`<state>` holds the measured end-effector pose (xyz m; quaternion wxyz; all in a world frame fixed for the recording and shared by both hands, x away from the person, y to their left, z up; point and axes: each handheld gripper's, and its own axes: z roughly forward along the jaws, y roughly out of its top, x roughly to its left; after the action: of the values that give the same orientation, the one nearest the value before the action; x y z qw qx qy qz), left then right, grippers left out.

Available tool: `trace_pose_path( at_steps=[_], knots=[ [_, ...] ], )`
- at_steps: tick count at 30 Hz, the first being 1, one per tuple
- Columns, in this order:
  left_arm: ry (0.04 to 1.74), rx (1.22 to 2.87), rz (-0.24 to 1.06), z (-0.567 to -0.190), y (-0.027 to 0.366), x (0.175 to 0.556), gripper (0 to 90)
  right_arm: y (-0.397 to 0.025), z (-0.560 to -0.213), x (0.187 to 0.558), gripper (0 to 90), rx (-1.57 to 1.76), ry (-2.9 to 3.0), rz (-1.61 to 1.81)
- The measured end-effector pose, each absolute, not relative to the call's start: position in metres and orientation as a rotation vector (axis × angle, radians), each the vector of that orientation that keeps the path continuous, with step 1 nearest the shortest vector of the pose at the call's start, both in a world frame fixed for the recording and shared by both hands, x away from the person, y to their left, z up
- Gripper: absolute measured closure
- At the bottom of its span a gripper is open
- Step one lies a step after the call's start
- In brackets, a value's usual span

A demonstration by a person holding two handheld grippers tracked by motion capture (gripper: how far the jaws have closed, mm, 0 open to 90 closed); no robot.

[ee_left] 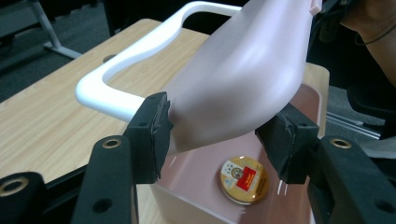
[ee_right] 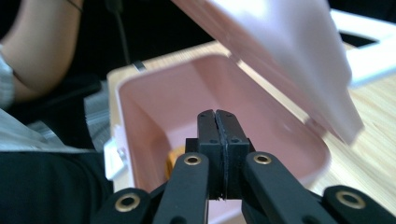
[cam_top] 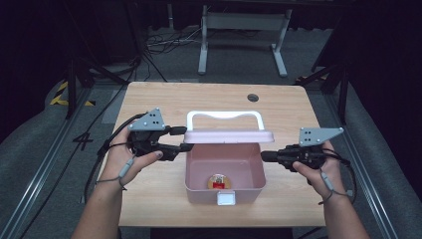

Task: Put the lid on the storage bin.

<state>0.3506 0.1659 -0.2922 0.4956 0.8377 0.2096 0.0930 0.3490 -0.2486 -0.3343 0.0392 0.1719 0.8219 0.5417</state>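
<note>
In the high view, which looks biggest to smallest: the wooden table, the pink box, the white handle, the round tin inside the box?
1. Wooden table
2. Pink box
3. White handle
4. Round tin, clearly the smallest.

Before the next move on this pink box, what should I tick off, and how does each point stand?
1. Lid raised off the box: ok, it stands open with its white handle up.
2. Left gripper around the lid's edge: ok, jaws either side of it; whether both pads press it, cannot tell.
3. Right gripper ready to grasp: not ok, jaws shut and empty at the box's side wall.
4. Inside of box reachable: ok, a round tin lies on the bottom near the front wall.
5. White latch out of the way: ok, it sits on the front wall.
6. Box square on the table: ok.
</note>
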Motion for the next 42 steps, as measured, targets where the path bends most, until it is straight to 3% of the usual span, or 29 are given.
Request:
trace_pose_path(
  at_steps=[11,29,42],
  knots=[
    [0.498,2.08,0.197,-0.294,0.166,0.348,44.1,-0.25,-0.334,0.348,90.0,0.447,2.376,1.868],
    [0.513,2.185,0.085,-0.304,0.181,0.351,38.1,-0.253,-0.335,0.349,90.0,0.435,2.377,1.879],
    [0.61,2.18,0.119,-0.313,0.208,0.365,36.9,-0.253,-0.334,0.348,90.0,0.428,2.39,1.865]
  ],
)
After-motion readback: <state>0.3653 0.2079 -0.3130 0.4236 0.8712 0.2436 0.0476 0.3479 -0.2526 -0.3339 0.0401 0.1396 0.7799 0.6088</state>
